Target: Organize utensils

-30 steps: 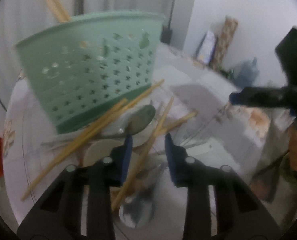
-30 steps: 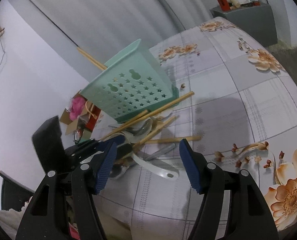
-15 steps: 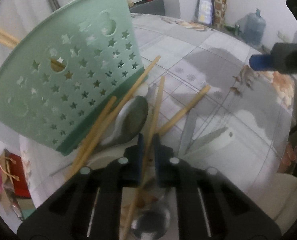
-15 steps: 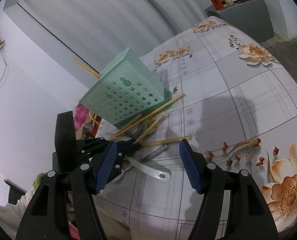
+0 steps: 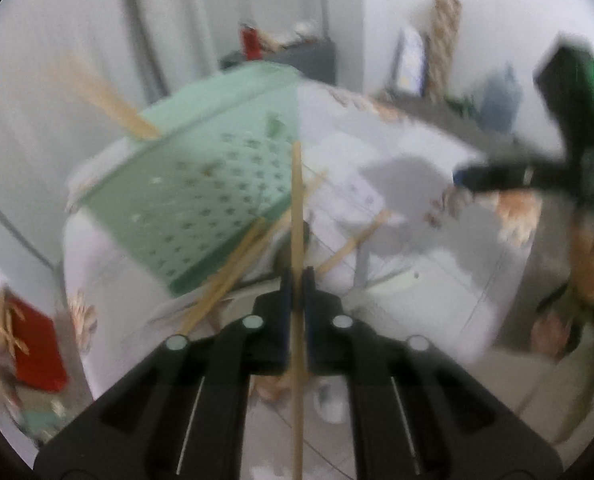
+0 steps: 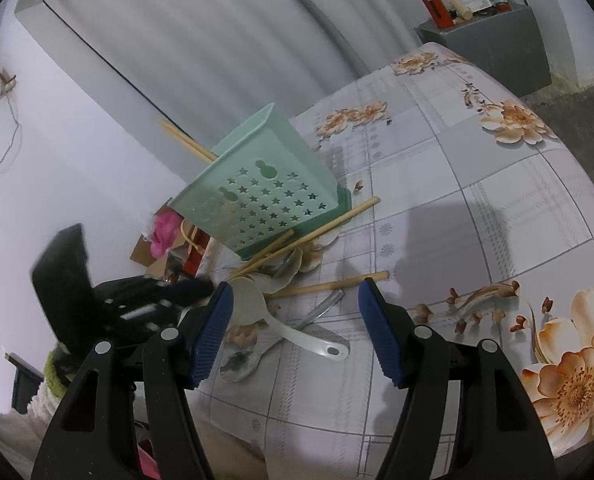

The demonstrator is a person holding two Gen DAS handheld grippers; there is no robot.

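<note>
Chopstick (image 5: pixel 297 216) pinched in left hand-held gripper (image 5: pixel 296 280), above table (image 6: pixel 477 168).

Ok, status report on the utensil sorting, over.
Left gripper shut on one chopstick, just closed. Right gripper open, empty. Green basket has chopsticks inside; more chopsticks, spoons, white paddle loose beside it.

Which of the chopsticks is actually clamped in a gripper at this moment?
The chopstick standing upright between the shut left gripper; the others lie loose beside the green basket.
</note>
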